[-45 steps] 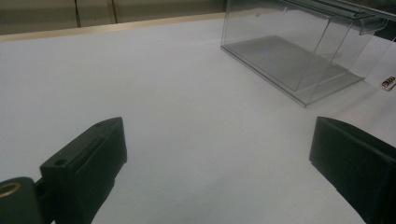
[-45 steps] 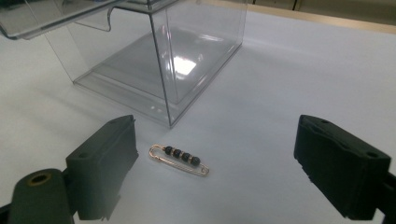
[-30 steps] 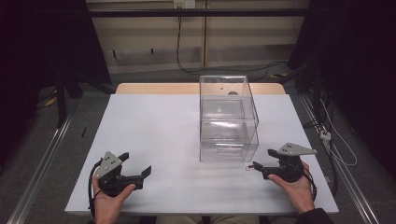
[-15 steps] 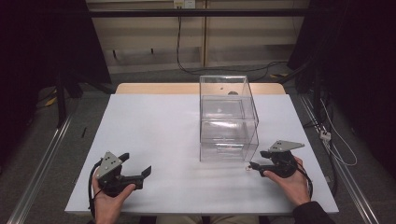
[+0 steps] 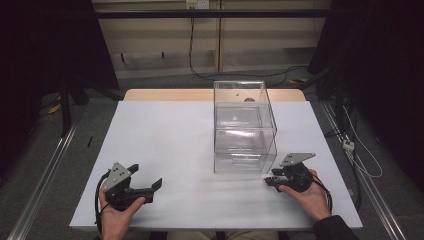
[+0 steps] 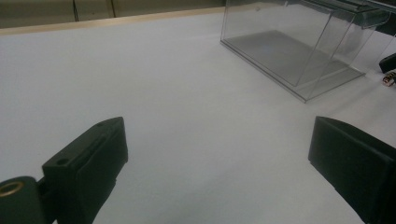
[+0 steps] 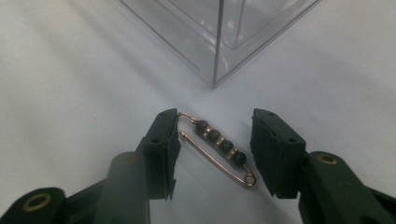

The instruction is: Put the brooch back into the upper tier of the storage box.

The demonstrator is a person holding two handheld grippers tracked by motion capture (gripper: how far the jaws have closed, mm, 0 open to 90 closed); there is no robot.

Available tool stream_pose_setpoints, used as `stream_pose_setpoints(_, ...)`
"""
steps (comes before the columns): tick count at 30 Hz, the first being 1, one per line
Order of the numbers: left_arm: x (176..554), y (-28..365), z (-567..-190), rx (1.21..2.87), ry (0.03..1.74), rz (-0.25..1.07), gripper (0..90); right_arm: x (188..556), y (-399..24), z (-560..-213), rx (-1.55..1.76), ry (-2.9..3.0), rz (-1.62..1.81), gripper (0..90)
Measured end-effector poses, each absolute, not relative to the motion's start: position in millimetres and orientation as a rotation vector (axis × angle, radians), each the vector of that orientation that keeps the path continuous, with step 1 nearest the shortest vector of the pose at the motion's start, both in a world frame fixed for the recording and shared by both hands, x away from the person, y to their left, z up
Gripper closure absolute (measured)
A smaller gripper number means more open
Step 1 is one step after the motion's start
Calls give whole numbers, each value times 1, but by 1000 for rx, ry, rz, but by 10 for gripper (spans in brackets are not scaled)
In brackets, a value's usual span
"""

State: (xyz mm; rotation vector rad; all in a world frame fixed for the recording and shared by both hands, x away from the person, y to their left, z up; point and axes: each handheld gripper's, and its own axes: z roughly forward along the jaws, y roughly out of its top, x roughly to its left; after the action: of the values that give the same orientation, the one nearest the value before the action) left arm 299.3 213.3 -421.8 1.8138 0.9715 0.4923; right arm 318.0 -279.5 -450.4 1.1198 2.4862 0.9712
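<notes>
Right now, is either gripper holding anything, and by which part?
Nothing is held yet. The right gripper, jaws just closing, straddles the beaded pin on the table; the left gripper is open.

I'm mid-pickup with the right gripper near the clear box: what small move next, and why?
Probably finish closing the right gripper. Its jaws have just been closing and straddle the beaded gold pin lying on the white table; the left pad looks at the pin's end, the right still apart.

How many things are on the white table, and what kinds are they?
Clear plastic boxes: 2, stacked
Beaded pin: 1
Black grippers: 2, left gripper and right gripper
Total: 5
</notes>
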Motion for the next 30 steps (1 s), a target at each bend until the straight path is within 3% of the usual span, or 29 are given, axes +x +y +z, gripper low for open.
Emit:
stream_pose_setpoints(1, 299, 213, -422, 1813, 972, 493, 45, 318, -280, -450, 1107, 2486, 962, 591)
stream_pose_setpoints(4, 299, 213, -422, 1815, 973, 491, 45, 317, -280, -450, 1103, 2484, 959, 626)
stream_pose_setpoints(5, 299, 213, -422, 1816, 974, 490, 45, 317, -279, -450, 1089, 2494, 956, 688)
stream_pose_setpoints(14, 299, 214, -422, 1818, 977, 484, 45, 315, -277, -449, 1100, 2518, 974, 851)
stream_pose_setpoints(30, 299, 214, -422, 1815, 981, 481, 45, 310, -276, -448, 1161, 2500, 998, 855)
